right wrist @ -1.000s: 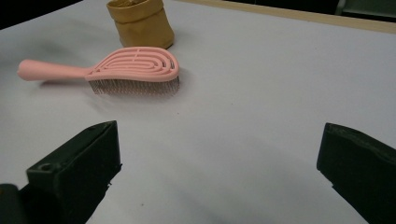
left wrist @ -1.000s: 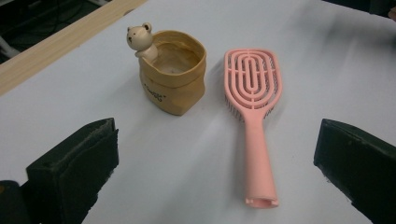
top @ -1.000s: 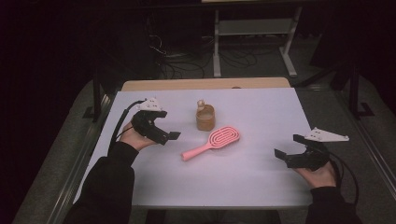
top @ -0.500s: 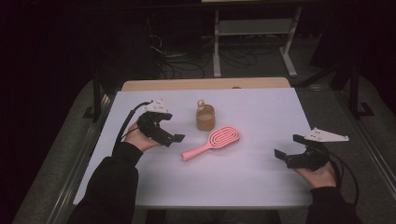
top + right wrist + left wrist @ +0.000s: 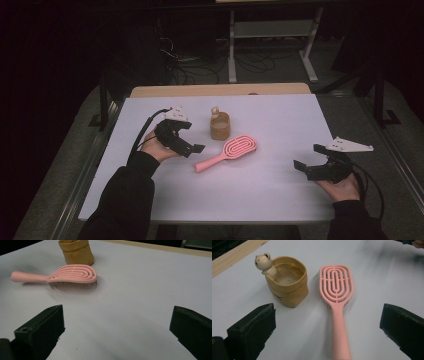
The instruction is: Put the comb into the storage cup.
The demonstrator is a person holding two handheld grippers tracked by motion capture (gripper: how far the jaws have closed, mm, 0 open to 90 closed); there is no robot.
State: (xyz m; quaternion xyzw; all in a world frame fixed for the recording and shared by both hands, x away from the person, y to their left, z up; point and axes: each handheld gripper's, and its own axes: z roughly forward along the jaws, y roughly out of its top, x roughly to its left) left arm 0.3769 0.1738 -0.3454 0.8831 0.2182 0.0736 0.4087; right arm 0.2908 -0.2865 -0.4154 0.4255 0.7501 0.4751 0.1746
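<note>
A pink hairbrush (image 5: 234, 150) lies bristles down in the middle of the white table (image 5: 285, 117), its handle pointing near-left. Just behind it stands a tan pouch-shaped cup (image 5: 219, 128) with a small bear figure (image 5: 263, 262) on its rim. My left gripper (image 5: 194, 149) is open just left of the handle end. In the left gripper view the brush (image 5: 337, 292) lies ahead with its handle running between the jaws of that gripper (image 5: 327, 331), and the cup (image 5: 289, 287) is at the left. My right gripper (image 5: 309, 157) rests open at the right, facing the brush (image 5: 71, 277) from a distance.
A wooden strip (image 5: 220, 90) runs along the table's far edge. Behind the table are a metal shelf frame (image 5: 270, 30) and floor cables (image 5: 185, 62). Bare white surface lies between the brush and my right gripper (image 5: 117, 332).
My left gripper has moved right and slightly nearer, up to the brush handle's end. The right gripper, brush and cup have stayed put.
</note>
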